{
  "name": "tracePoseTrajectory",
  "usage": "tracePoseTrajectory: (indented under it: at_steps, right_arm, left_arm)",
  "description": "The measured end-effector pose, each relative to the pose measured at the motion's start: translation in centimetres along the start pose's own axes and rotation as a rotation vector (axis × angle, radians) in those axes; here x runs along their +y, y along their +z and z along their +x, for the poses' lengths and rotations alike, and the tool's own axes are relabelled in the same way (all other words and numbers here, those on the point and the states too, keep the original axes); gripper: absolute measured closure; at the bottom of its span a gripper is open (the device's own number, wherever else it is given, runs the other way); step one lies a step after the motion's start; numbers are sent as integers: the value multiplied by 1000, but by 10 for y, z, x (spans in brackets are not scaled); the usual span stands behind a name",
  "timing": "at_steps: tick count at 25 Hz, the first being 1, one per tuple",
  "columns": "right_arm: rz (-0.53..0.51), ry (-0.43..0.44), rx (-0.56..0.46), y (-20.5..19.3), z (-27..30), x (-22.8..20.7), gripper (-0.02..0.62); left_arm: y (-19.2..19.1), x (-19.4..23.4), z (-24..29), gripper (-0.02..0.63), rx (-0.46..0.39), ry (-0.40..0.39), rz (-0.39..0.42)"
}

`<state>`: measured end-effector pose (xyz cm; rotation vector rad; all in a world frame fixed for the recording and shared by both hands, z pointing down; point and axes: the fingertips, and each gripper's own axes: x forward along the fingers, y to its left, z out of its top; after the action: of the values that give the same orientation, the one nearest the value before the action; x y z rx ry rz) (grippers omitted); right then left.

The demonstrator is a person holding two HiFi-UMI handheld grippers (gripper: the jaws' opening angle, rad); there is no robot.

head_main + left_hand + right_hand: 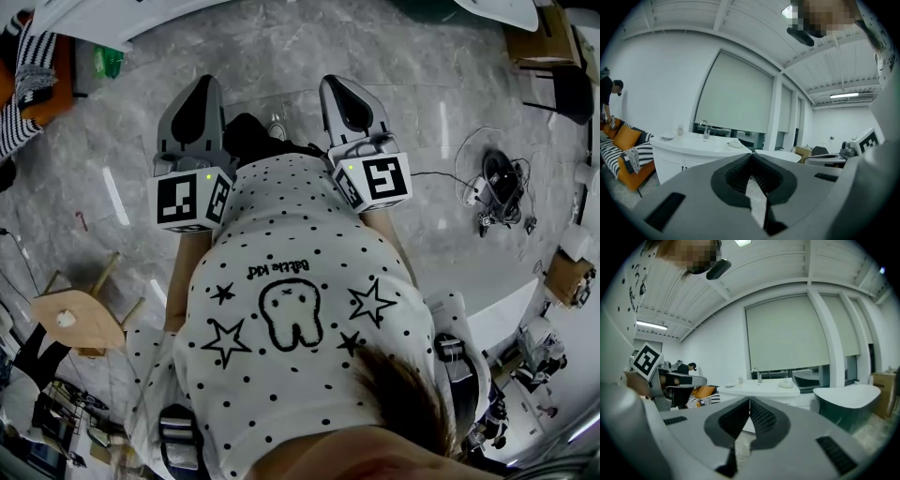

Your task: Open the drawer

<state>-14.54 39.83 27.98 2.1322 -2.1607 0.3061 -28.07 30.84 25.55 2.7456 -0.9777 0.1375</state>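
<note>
Found left gripper shut: smooth grey jaws tip to tip, nothing between ridged black pads. Same for right gripper: closed, empty. Could not pick out drawer. Saw only round white cabinet with shiny tap, well ahead of both. Stood on glossy grey marble floor.

Closed, empty tongs pointing toward a white tabletop with a faucet standing at its far edge.
</note>
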Motion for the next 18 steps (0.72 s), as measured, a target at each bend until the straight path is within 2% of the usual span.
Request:
tracePoseTrajectory:
  at_steps: [9,18]
  right_arm:
    - [5,5,35,-7,-4,2,581]
    - [-6,-26,57,-12,-9,-2,581]
  left_arm:
    - [0,6,-6,601,2,24,-13]
    - [3,4,0,601,-8,6,-21]
